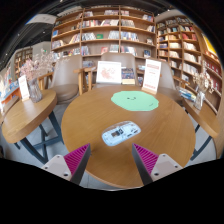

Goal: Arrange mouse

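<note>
A pale white-grey mouse (pixel 121 132) lies on the round wooden table (pixel 90 115), just ahead of my fingers and a little right of their middle line. A light green oval mat (pixel 135 100) lies farther along the table beyond the mouse. My gripper (pixel 111 158) is open and empty, its magenta pads (pixel 76 155) spread wide above the near table edge. The mouse is not between the fingers.
Two upright sign cards (pixel 109 72) stand at the table's far side. A second wooden table (pixel 25 112) with a vase of flowers (pixel 35 75) is to the left. Bookshelves (pixel 105 30) line the back wall, and a chair (pixel 70 78) stands behind the table.
</note>
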A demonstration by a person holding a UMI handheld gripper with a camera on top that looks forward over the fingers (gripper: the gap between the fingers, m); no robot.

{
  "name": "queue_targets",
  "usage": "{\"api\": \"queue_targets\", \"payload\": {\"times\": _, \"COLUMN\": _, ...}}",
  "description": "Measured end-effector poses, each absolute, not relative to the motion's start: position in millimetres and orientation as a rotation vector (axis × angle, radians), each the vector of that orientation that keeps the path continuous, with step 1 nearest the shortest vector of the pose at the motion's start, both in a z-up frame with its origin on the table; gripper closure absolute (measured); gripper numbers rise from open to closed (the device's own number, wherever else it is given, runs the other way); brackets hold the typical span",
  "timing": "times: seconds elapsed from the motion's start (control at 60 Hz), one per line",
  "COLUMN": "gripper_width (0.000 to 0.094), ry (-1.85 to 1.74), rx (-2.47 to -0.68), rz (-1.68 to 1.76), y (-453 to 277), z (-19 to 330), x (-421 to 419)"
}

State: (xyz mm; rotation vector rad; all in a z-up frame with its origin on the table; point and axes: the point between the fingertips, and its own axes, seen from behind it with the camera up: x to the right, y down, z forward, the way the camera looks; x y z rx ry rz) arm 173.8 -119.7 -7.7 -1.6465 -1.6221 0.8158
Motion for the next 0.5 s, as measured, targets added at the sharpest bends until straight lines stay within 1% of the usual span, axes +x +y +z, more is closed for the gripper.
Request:
{"api": "queue_targets", "payload": {"times": 0.217, "gripper_width": 0.0074, "ry": -1.605, "rx": -1.720, "rz": 0.802, "y": -116.9, "z": -12.7, "x": 138.1}}
{"api": "queue_targets", "payload": {"times": 0.35, "gripper_width": 0.0074, "ry": -1.620, "rx": -1.733, "rz": 0.785, "y": -119.5, "z": -13.6, "x": 113.3}}
{"api": "queue_targets", "payload": {"times": 0.5, "gripper_width": 0.0093, "ry": -1.673, "rx": -1.728, "rz": 0.777, "y": -128.2, "z": -14.6, "x": 85.0}}
